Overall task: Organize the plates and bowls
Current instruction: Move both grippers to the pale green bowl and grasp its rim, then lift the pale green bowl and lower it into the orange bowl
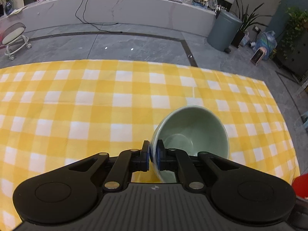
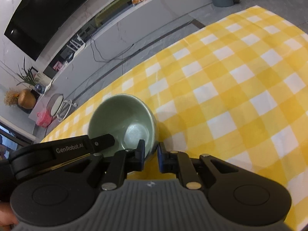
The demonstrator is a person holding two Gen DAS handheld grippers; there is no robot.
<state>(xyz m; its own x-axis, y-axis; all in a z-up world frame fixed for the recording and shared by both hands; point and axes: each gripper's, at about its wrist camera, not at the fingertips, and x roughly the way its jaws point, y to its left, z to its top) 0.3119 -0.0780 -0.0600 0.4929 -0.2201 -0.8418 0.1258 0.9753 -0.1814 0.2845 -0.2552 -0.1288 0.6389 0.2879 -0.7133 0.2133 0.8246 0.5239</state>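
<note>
A single pale green bowl [image 1: 192,130] stands empty on the yellow-and-white checked tablecloth [image 1: 96,105]. My left gripper [image 1: 153,154] is shut on the bowl's near-left wall, with one blue pad inside and one outside. In the right wrist view the same bowl [image 2: 119,115] lies left of centre. My right gripper [image 2: 151,152] pinches its near-right wall, left pad inside the bowl, right pad outside. A black finger of the left gripper [image 2: 104,141] reaches over the bowl's left rim. No plates are in view.
The cloth [image 2: 231,86] stretches bare to the table's far edge, with grey tiled floor beyond. A wheeled stool [image 1: 15,38], a grey bin [image 1: 223,30] and potted plants stand on the floor. A red object [image 1: 300,184] shows at the lower right edge.
</note>
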